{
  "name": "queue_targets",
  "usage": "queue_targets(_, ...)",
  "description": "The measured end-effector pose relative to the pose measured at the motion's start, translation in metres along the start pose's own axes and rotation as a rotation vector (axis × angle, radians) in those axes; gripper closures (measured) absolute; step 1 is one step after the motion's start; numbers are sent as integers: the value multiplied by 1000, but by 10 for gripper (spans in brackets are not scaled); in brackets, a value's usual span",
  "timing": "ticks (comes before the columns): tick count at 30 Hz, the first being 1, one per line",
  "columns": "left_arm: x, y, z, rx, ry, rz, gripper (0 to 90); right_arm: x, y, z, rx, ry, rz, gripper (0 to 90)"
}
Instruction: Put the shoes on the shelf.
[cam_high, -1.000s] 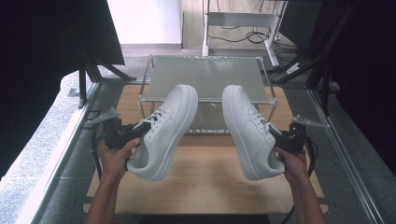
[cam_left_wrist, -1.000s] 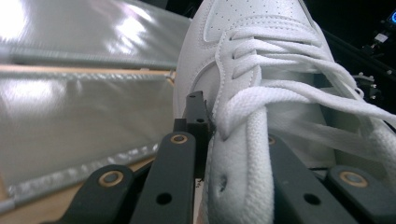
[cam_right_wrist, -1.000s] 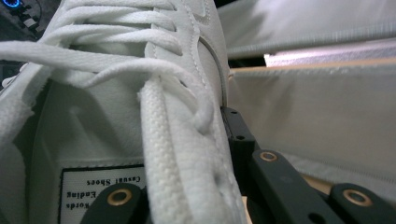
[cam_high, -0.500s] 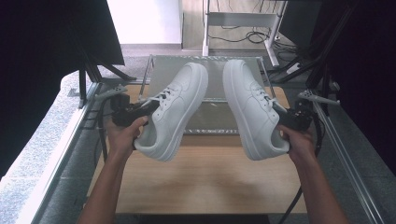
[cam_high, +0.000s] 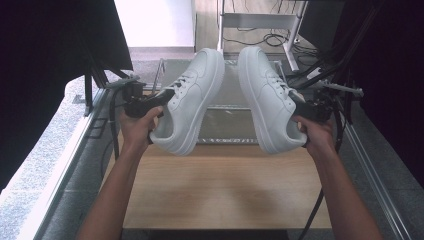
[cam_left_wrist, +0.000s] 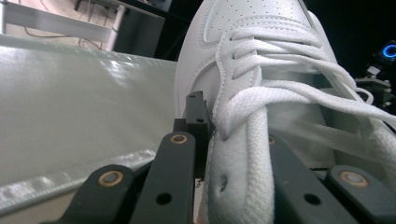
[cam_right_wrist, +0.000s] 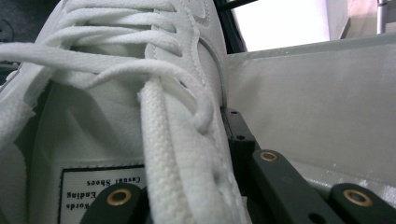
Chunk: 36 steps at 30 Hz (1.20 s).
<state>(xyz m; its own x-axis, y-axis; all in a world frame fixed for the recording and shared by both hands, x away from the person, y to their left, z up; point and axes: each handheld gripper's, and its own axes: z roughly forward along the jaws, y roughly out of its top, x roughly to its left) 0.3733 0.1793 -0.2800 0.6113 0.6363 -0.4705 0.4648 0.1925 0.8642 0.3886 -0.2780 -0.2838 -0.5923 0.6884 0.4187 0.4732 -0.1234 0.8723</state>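
Note:
Two white lace-up sneakers hang in the air over the table, soles turned toward each other. My left gripper is shut on the collar of the left sneaker; in the left gripper view its jaws pinch the shoe's side wall beside the laces. My right gripper is shut on the collar of the right sneaker; in the right gripper view the jaws clamp the shoe's edge, with a printed label inside the shoe.
Below the shoes lies a wooden tabletop. Behind it stands a metal-framed rack with a pale translucent shelf. Cables and a white stand sit beyond. Dark curtains flank both sides.
Both hands have lifted the sneakers up and away from me, from near the table to above the rack shelf. The toes now point farther forward.

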Motion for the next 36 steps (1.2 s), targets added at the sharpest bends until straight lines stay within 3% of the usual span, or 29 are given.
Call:
queue_targets(10, 5, 15, 19, 16, 26, -5, 838, -4, 15, 14, 1, -50, 22, 862)
queue_targets(24, 18, 24, 43, 23, 37, -50, 839, -15, 29, 30, 1, -111, 55, 862)
queue_targets(36, 31, 33, 66, 30, 95, -96, 838, -21, 41, 52, 22, -169, 59, 862)
